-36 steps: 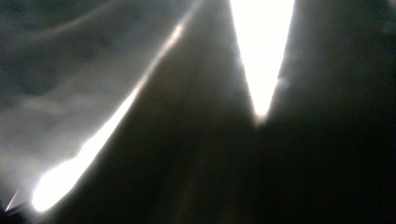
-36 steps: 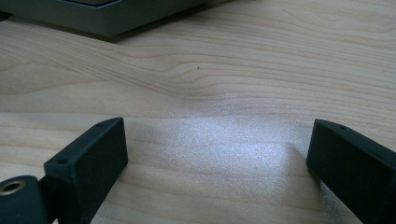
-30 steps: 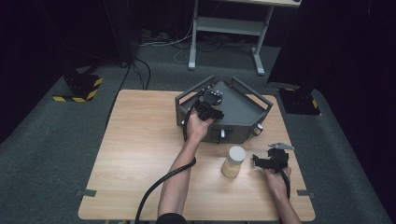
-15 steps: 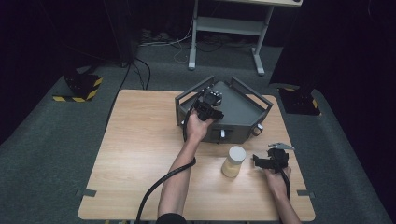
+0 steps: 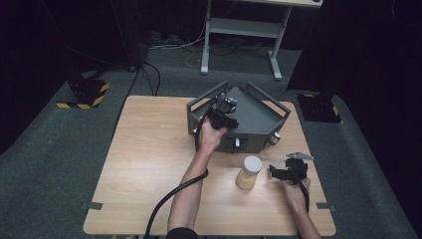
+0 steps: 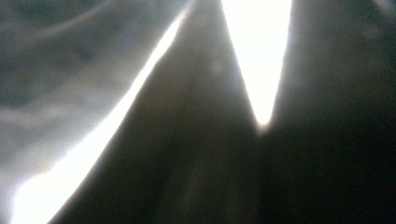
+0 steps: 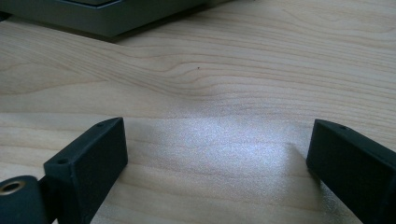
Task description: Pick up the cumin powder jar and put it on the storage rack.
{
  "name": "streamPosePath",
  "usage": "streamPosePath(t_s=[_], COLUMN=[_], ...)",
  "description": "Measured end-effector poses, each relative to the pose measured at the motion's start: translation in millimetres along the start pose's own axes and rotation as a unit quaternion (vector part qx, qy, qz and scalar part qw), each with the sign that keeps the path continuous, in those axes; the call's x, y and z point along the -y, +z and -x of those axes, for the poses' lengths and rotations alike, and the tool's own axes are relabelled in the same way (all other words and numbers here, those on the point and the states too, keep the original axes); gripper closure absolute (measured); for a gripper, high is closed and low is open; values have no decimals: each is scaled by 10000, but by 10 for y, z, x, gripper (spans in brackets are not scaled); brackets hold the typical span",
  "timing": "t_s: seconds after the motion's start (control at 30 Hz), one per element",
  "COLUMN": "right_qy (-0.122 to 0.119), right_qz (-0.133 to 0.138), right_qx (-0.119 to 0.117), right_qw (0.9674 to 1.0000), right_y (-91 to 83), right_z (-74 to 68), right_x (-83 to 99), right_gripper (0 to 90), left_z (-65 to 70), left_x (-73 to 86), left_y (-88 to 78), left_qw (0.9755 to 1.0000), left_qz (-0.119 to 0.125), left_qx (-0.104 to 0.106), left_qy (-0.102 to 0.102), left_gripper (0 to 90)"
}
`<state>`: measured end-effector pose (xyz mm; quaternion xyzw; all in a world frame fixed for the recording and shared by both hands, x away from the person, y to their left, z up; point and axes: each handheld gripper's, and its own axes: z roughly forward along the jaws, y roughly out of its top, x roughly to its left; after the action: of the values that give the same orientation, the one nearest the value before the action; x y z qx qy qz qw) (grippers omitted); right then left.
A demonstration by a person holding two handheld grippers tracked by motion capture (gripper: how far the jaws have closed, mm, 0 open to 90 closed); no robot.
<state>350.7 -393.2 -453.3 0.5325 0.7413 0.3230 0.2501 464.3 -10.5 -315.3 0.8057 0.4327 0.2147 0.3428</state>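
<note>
Loosening left gripper (image 5: 222,115) inside grey metal tray (image 5: 271,130) — jaws just opening slightly, grip unclear; easing out straight. Idling right gripper (image 5: 274,171) — jaws wide, empty.

The high view is lit from above onto the wooden table (image 5: 149,164), bright and evenly sharp, while the floor and room around it fall to near black from 9 round through 12 to 3 o'clock. The left gripper view is badly blurred (nothing in focus): blown-out white wedges at 12 and 7 o'clock, murky dark shapes between. The right gripper view is crisp on the woodgrain, with a pale sheen at centre and soft shadows beside the jaws.
</note>
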Motion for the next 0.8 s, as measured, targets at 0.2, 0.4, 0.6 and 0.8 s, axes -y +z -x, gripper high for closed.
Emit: streamPosePath(t_s=[0.2,0.4,0.6,0.8], right_qy=[5,11,6,8], right_qz=[-1,1,3,6], right_qx=[5,10,9,7], right_qw=[10000,10000,10000,10000], right_y=[2,4,5,7], right_z=[-4,-7,-7,-9], right_x=[-3,-4,-3,-4], right_gripper=[45,45,46,46], left_z=[-31,-41,-60,-133], left_x=[64,136,232,348], left_y=[-103,-178,-286,-408], left_qw=[9996,9993,9993,9982], left_qz=[227,327,342,510], left_qx=[4,37,6,85], left_qy=[-168,-191,-166,-302], left_gripper=[107,45,32,31])
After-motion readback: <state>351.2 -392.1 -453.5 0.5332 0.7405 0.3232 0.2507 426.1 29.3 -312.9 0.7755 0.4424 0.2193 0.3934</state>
